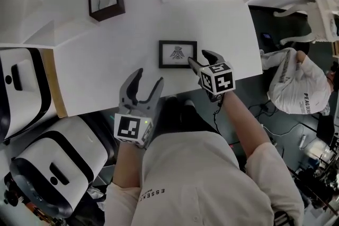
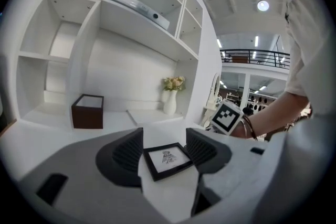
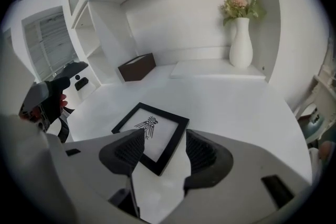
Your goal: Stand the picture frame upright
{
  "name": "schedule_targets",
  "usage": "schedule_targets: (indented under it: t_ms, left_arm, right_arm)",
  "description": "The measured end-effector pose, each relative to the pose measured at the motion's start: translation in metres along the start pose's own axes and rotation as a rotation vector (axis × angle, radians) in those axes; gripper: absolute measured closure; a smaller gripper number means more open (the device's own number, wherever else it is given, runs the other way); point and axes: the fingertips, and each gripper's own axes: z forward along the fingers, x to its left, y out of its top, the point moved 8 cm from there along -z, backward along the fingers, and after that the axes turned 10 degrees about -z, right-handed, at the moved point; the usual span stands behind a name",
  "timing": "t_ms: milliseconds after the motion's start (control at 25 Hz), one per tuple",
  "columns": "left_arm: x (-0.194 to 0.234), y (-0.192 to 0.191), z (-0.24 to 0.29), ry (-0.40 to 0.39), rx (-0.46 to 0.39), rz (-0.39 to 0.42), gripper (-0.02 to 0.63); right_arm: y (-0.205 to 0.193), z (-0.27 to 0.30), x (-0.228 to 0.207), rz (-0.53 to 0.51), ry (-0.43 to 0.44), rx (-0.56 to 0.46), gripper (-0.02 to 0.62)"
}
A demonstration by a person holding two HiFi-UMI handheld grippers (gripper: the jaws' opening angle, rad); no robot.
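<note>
Both open and empty, your right gripper (image 1: 200,59) sits just right of the flat frame (image 1: 178,54), long axis left-right, your left gripper (image 1: 148,78) farther off.

On the person's white shirt (image 1: 196,182), back behind the fingers of the left gripper (image 1: 149,78), a line of small dark capitals begins "ESSEN"; the rest cannot be read. A white plastic bag (image 1: 296,84), well off to the right of the fingers of the right gripper (image 1: 199,57), carries dark print starting "PEA", the remainder too small to tell. Just behind each gripper's fingers, its cube (image 1: 131,129) (image 1: 218,78) shows black-and-white square markers. The picture frame (image 1: 178,54), just beside the right fingers, bears a small dark winged emblem.
</note>
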Motion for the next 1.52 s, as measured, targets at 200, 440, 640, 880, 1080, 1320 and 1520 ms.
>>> schedule_targets:
  t_ms: [200,440,640,880,1080,1320,1520]
  left_arm:
    - [0.004,-0.015,0.003,0.01,0.014,-0.027,0.365]
    - [0.005,-0.032,0.002,0.041,0.046,-0.047,0.365]
    - [0.002,-0.04,-0.002,0.046,0.065,-0.045,0.365]
    - [-0.004,-0.055,-0.006,0.064,0.106,-0.06,0.366]
    - [-0.014,-0.073,-0.012,0.068,0.145,-0.077,0.365]
    - [-0.037,-0.097,-0.022,0.076,0.194,-0.094,0.365]
    - [-0.052,-0.111,-0.029,0.092,0.207,-0.111,0.366]
  right_arm:
    - [-0.006,0.025,-0.01,0.03,0.009,0.043,0.342]
    - [-0.011,0.036,-0.014,0.052,-0.005,0.07,0.373]
    - [-0.013,0.036,-0.013,0.035,-0.005,0.066,0.414]
    - [-0.018,0.033,-0.012,0.053,0.002,0.062,0.459]
    - [-0.03,0.022,-0.002,0.018,0.035,0.071,0.469]
    - [-0.052,0.005,0.008,-0.016,0.065,0.078,0.474]
    - [-0.067,-0.007,0.014,-0.034,0.085,0.081,0.476]
